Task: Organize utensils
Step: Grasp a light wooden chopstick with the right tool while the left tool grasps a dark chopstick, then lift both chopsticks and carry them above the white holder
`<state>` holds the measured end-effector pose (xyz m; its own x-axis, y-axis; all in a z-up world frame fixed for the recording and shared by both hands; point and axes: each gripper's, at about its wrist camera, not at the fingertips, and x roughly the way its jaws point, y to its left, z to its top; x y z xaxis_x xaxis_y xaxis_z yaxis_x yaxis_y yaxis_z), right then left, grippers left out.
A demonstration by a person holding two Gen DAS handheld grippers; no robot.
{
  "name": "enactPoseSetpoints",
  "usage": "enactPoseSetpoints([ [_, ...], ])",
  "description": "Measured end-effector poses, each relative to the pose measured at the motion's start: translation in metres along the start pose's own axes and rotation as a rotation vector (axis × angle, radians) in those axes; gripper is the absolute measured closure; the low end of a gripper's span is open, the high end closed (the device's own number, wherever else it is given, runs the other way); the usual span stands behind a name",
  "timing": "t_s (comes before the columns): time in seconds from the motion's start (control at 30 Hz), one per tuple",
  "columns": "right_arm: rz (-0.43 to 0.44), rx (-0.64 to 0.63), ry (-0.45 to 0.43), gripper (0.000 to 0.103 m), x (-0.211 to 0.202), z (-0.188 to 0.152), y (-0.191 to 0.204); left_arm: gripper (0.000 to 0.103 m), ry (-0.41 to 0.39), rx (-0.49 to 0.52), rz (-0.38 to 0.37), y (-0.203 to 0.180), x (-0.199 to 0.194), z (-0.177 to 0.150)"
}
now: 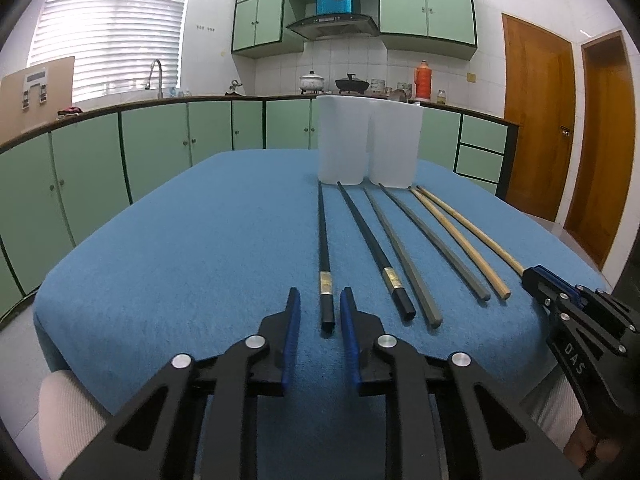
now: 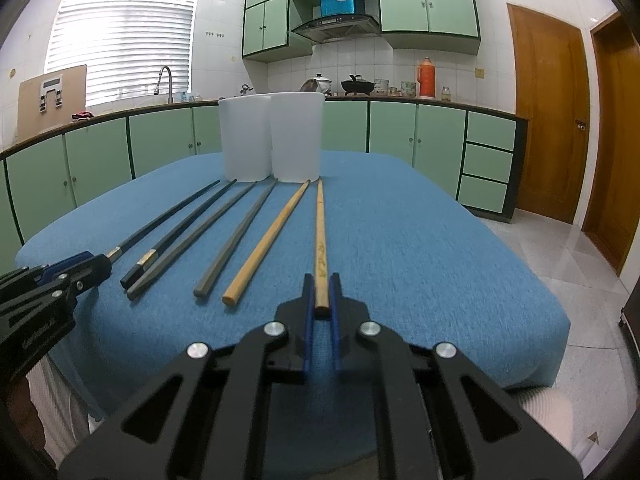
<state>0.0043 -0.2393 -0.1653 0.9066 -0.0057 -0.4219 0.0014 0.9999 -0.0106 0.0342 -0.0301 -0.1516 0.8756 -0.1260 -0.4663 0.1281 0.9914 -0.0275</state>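
Several chopsticks lie side by side on the blue cloth: two black, two grey, two wooden. My left gripper [image 1: 320, 300] is open, its fingers on either side of the near end of the leftmost black chopstick [image 1: 323, 248]. My right gripper [image 2: 321, 286] is shut on the near end of the rightmost wooden chopstick [image 2: 320, 236]; it also shows in the left wrist view [image 1: 536, 280]. Two white plastic cups [image 1: 342, 140] [image 1: 394, 146] stand upright, touching, just beyond the chopstick tips. The left gripper [image 2: 92, 268] appears at the left of the right wrist view.
The blue cloth [image 1: 180, 240] covers the table; its front edge is just under both grippers. Green kitchen cabinets [image 1: 160, 140] run behind the table. Wooden doors [image 2: 548, 112] stand at the right.
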Motion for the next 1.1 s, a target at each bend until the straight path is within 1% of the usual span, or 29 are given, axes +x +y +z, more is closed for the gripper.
enactPoseSetpoints([
  [0.03,0.004,0.004,0.001,0.096,0.0,0.0,0.0,0.093,0.002,0.002,-0.005,-0.001,-0.001,0.0],
  [0.07,0.006,0.006,0.001,0.097,0.0,0.0,-0.001,0.096,0.002,0.004,-0.005,-0.001,-0.001,0.0],
  [0.13,0.007,0.003,0.002,0.097,-0.001,0.001,-0.001,0.096,0.004,0.009,-0.002,-0.001,-0.002,0.0],
  [0.23,0.006,-0.007,-0.008,0.097,-0.006,0.005,-0.002,0.096,0.018,-0.011,-0.019,0.003,-0.004,0.004],
  [0.33,0.011,-0.017,-0.04,0.097,-0.016,0.015,-0.003,0.097,0.004,-0.013,-0.026,0.005,-0.012,0.012],
  [0.53,0.027,-0.046,-0.134,0.097,-0.042,0.05,-0.007,0.097,-0.098,0.0,-0.027,0.011,-0.044,0.043],
  [0.67,0.051,-0.039,-0.174,0.097,-0.054,0.075,-0.014,0.097,-0.167,0.005,-0.026,0.014,-0.064,0.067],
  [0.73,0.063,-0.033,-0.191,0.097,-0.057,0.089,-0.019,0.097,-0.189,0.005,-0.031,0.015,-0.069,0.078],
  [0.9,0.094,-0.006,-0.197,0.097,-0.062,0.124,-0.03,0.097,-0.232,-0.003,-0.051,0.019,-0.077,0.11],
  [1.1,0.122,0.009,-0.162,0.097,-0.057,0.167,-0.04,0.097,-0.244,0.017,-0.081,0.018,-0.075,0.147],
])
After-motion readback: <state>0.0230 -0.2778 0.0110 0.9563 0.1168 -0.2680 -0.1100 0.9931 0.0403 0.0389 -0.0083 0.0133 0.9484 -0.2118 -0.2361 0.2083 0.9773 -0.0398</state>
